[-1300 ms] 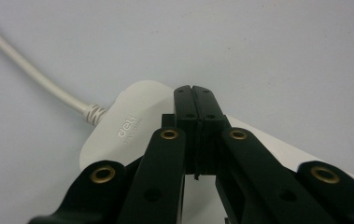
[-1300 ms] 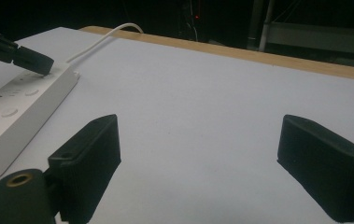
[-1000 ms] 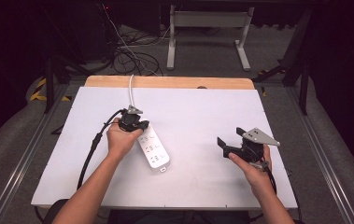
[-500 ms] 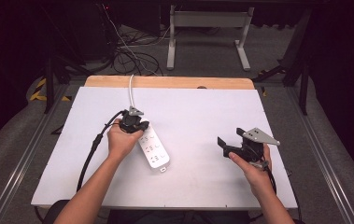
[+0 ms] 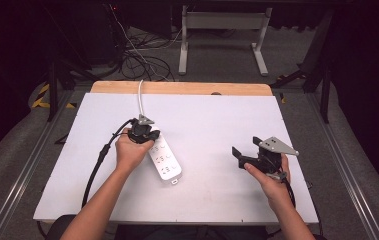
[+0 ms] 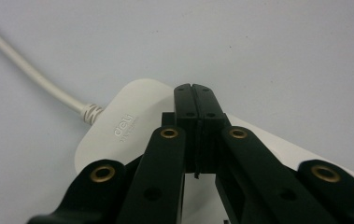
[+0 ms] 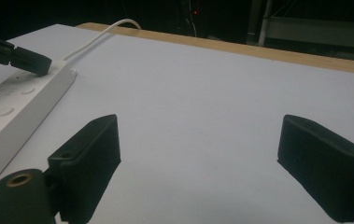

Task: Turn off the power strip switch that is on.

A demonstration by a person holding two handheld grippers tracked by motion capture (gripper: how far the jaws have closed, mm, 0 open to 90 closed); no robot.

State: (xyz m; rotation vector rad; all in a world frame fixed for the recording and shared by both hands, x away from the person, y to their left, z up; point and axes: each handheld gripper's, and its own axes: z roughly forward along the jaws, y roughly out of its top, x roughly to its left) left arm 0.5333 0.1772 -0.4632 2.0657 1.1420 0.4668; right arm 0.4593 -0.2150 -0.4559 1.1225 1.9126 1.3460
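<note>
A: Power strip point(image 5: 163, 159) lies left of centre on the white table point(image 5: 217, 125), long axis running from far-left to near-right, its white cord point(image 5: 140, 95) leaving the far end and going off over the far edge

B: left gripper?

A: Left gripper point(image 5: 144, 134) is down on the far end of the strip, jaws pressed together with nothing between them. In the left gripper view the closed tips point(image 6: 195, 95) sit over the rounded end of the strip point(image 6: 118, 130), just beside where the cord point(image 6: 34, 79) enters. Looks like a press on the switch there, but the tips cover that spot so I can't confirm a switch, or actual contact

B: right one?

A: Right gripper point(image 5: 244, 156) is well apart on the right side of the table, jaws spread, holding nothing. Its view has both pads point(image 7: 95, 163) hanging over bare table, strip point(image 7: 20, 107) off to its left

B: so progress?

A: My read: early to mid. Strip is placed and flat, left tool is at the working point. No plug anywhere on the table, sockets look empty. No indicator light visible, so can't tell on or off

B: what's left

A: Judging only from this: finish the press, lift the left gripper off. Right hand idle so far, nothing in reach for it
</note>
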